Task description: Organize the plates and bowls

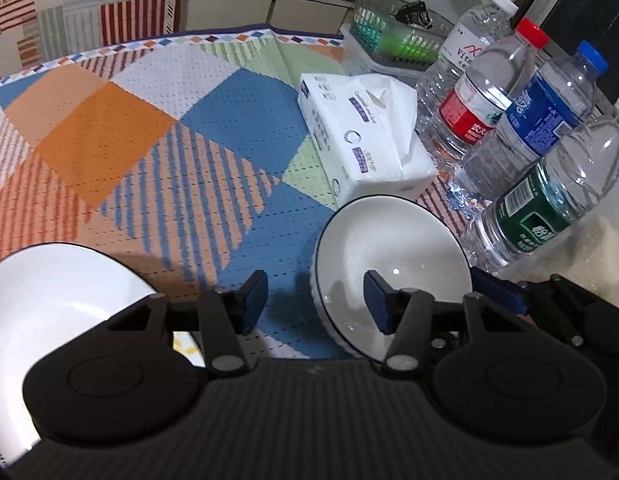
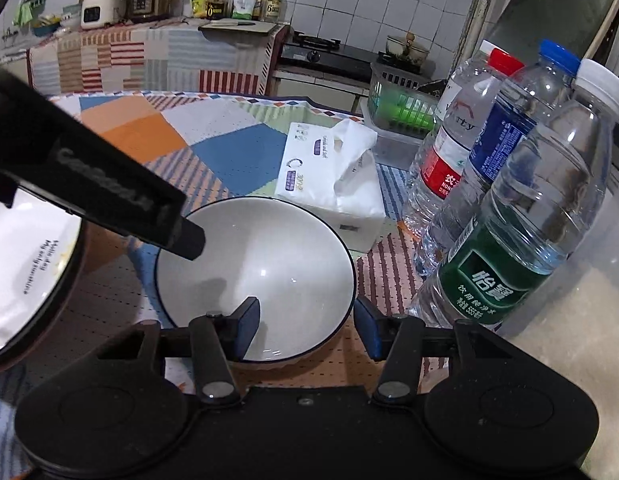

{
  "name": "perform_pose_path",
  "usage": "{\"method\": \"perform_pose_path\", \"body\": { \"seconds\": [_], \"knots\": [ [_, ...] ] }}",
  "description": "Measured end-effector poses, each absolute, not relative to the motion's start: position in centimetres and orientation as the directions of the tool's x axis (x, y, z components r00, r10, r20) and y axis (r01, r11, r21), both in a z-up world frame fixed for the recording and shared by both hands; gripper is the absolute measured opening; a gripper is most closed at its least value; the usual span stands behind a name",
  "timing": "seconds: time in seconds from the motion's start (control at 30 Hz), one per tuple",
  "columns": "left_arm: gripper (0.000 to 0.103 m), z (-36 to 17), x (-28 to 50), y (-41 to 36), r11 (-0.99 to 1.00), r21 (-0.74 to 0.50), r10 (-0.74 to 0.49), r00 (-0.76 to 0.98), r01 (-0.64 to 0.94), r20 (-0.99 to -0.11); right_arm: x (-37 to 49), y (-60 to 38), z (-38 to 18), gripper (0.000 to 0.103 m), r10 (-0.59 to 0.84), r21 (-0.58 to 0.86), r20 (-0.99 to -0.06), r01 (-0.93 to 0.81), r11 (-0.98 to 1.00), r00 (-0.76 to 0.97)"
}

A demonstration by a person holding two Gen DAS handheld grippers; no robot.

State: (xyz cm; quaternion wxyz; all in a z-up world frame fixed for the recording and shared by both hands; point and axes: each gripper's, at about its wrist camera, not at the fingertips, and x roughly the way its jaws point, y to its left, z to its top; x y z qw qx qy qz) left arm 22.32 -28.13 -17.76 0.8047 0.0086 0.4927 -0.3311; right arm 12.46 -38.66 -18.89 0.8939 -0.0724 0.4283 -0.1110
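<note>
Both grippers gape wide: left gripper (image 1: 315, 300) straddles the near-left rim of the white dark-rimmed ceramic bowl (image 1: 389, 248), right gripper (image 2: 305, 328) its near-right rim. White plate (image 1: 49, 292) sits at 9 o'clock, tissue pack (image 1: 361, 136) at 12.

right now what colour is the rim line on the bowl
Dark navy, nearly black, on a white bowl; clearest in the right wrist view.

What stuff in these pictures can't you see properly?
- Plate: left view, its near part hidden by the left tongs, its left cut off by the edge.
- Bowl: right view, near rim behind the right tongs.
- Basket: contents too dim to tell.
- Plate lettering: too small to read.
</note>
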Motion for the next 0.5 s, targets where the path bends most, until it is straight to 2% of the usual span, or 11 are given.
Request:
{"method": "perform_pose_path", "body": {
  "seconds": [0.03,0.1,0.17,0.2,0.23,0.27,0.33,0.43,0.5],
  "knots": [
    [0.042,-18.0,22.4,-28.3,0.78,-0.316,-0.524,0.288,0.539,-0.802,12.6,-38.7,-19.1,0.057,-0.261,-0.226,-0.754,0.135,0.965,0.603],
    [0.027,-18.6,22.4,-28.6,0.78,-0.318,-0.519,0.275,0.538,-0.809,12.7,-39.2,-19.3,0.057,-0.25,-0.197,-0.758,0.155,0.968,0.603],
    [0.018,-19.3,22.6,-28.6,0.777,-0.341,-0.528,0.253,0.53,-0.81,12.9,-39.8,-19.4,0.056,-0.224,-0.149,-0.774,0.174,0.973,0.592],
    [0.018,-19.5,22.7,-28.5,0.772,-0.367,-0.544,0.24,0.519,-0.804,13.0,-40.1,-19.5,0.054,-0.208,-0.122,-0.781,0.183,0.975,0.589],
    [0.018,-19.6,22.7,-28.4,0.771,-0.373,-0.548,0.24,0.516,-0.801,13.0,-40.2,-19.5,0.047,-0.215,-0.112,-0.779,0.207,0.972,0.59],
    [0.018,-19.6,22.7,-28.4,0.77,-0.375,-0.55,0.239,0.516,-0.8,12.9,-40.3,-19.5,0.033,-0.24,-0.124,-0.775,0.231,0.965,0.585],
    [0.018,-19.6,22.7,-28.3,0.782,-0.363,-0.534,0.244,0.507,-0.81,12.9,-40.6,-19.4,0.022,-0.265,-0.141,-0.771,0.251,0.958,0.579],
    [0.018,-19.2,22.9,-27.7,0.79,-0.348,-0.524,0.262,0.505,-0.81,12.7,-41.3,-18.8,0.018,-0.188,-0.039,-0.778,0.253,0.967,0.6],
    [0.018,-18.9,23.2,-27.0,0.793,-0.366,-0.532,0.261,0.487,-0.805,12.8,-41.1,-18.3,0.017,-0.179,-0.027,-0.766,0.248,0.968,0.617]
  ]
}}
